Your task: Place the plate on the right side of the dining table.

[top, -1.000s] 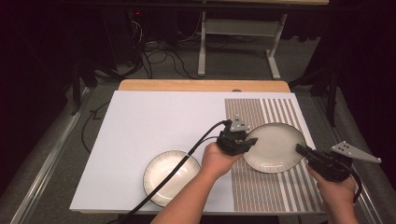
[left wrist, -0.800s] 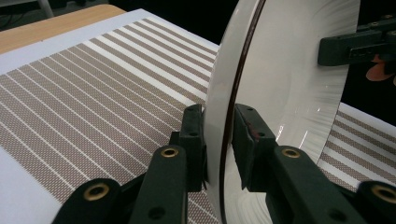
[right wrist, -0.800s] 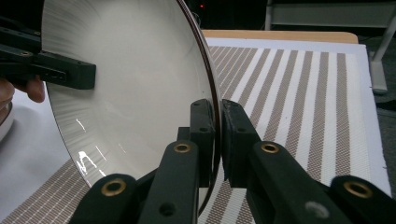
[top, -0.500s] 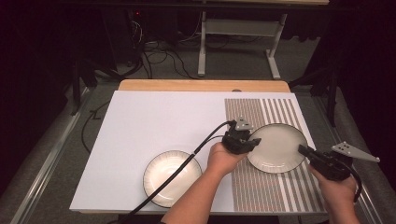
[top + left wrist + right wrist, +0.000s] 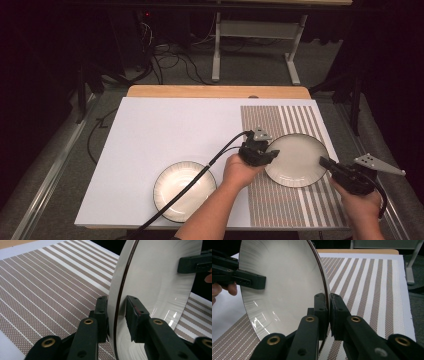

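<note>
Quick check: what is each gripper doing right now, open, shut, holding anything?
Left gripper: jaws just opening around the plate rim, pads no longer pressing.
Right gripper: shut on the plate's opposite rim.

free: white board [image 5: 165,125] far-left half | blocked: second plate [image 5: 184,190] near edge, cable [image 5: 200,175] over it

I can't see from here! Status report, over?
Right gripper clamped on plate rim. Left gripper straddles opposite rim, grip unclear. Plate over striped mat. Second plate well aside.
</note>
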Tool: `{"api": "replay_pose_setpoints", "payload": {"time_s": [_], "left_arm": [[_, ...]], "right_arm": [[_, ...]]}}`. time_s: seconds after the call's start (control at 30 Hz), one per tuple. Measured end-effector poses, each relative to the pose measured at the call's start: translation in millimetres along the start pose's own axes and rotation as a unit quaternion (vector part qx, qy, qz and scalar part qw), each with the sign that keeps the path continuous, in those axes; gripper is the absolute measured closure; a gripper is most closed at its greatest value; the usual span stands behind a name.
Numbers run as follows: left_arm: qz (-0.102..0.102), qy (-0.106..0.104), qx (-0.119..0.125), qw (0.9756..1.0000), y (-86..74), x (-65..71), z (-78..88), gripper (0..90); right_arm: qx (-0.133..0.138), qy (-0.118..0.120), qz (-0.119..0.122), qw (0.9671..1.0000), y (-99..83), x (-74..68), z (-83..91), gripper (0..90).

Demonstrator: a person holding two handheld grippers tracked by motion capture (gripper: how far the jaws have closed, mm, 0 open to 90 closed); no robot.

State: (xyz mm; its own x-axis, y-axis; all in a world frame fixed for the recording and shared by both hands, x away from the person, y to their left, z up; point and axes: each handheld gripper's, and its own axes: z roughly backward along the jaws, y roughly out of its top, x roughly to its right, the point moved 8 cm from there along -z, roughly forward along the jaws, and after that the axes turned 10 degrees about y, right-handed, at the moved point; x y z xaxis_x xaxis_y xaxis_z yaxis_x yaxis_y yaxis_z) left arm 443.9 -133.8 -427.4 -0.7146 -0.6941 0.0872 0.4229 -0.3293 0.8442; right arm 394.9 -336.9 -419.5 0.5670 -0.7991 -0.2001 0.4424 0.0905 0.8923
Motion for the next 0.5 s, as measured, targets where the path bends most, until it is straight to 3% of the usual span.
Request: {"api": "replay_pose_setpoints", "payload": {"time_s": [0.13, 0.2, 0.33, 0.5], "left_arm": [[0.009, 0.011, -0.017, 0.9997, -0.4, -1.3, -2.0, 68.7], [0.002, 0.020, -0.020, 0.9996, 0.6, -1.1, -2.6, 66.1], [-0.001, 0.032, -0.012, 0.9994, 4.4, -4.1, 1.3, 51.5], [-0.006, 0.038, 0.016, 0.9991, 7.8, -10.0, 22.0, 43.2]], "right_arm": [[0.001, 0.003, 0.001, 1.0000, 0.8, -0.2, -1.2, 87.6], [0.000, 0.004, 0.001, 1.0000, 1.0, -0.2, -1.7, 87.5], [-0.002, 0.001, 0.000, 1.0000, 1.4, 0.9, -3.4, 87.4], [-0.004, -0.002, 0.006, 1.0000, 3.5, -0.2, -4.9, 87.4]]}}
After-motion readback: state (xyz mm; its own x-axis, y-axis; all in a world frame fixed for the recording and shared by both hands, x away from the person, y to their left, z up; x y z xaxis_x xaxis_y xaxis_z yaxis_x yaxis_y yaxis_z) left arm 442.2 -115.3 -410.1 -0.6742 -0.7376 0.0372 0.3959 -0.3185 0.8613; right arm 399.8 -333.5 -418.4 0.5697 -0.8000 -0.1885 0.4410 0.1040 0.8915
